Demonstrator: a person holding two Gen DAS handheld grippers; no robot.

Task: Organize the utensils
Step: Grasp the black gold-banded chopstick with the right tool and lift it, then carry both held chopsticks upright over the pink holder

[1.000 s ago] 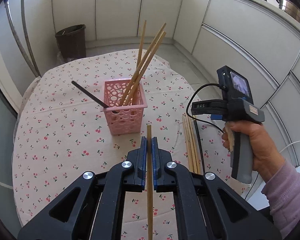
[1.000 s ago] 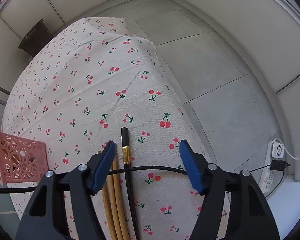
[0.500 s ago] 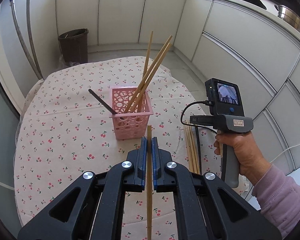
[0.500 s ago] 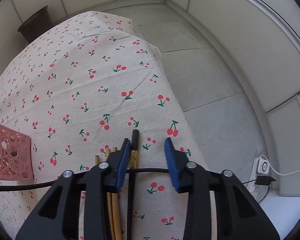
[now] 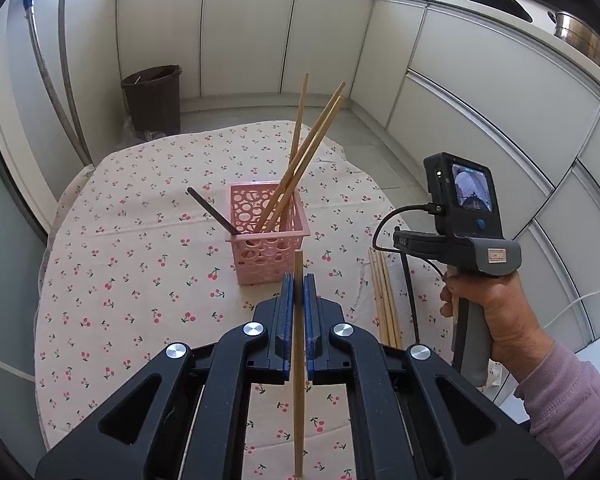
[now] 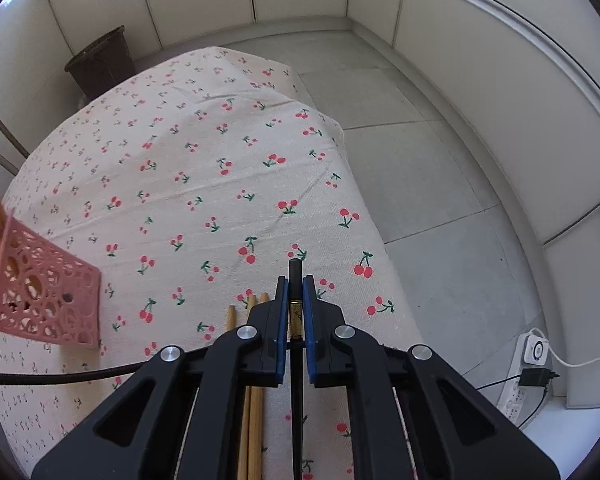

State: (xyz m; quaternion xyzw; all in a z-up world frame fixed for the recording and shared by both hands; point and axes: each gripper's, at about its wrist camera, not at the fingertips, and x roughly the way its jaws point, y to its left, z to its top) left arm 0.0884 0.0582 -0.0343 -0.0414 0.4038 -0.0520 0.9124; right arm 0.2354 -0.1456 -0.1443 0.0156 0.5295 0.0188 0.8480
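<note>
A pink perforated basket (image 5: 266, 240) stands mid-table with three wooden chopsticks (image 5: 306, 156) and one black chopstick (image 5: 212, 210) leaning in it. It also shows at the left of the right wrist view (image 6: 40, 296). My left gripper (image 5: 299, 290) is shut on a wooden chopstick (image 5: 298, 360), held above the table just short of the basket. My right gripper (image 6: 295, 292) is shut on a black chopstick (image 6: 295, 276) with a gold band, low over the table's right edge. Wooden chopsticks (image 6: 252, 400) lie on the cloth beside it, also seen in the left wrist view (image 5: 384, 300).
The round table carries a cherry-print cloth (image 5: 140, 280). A dark waste bin (image 5: 152, 98) stands on the floor behind it. White cabinets (image 5: 480, 92) line the back and right. A power strip (image 6: 528, 364) lies on the floor at right.
My right gripper's jaws closed from wide open onto the black chopstick. My left gripper rose and drew back slightly from the basket, still holding its wooden chopstick.
</note>
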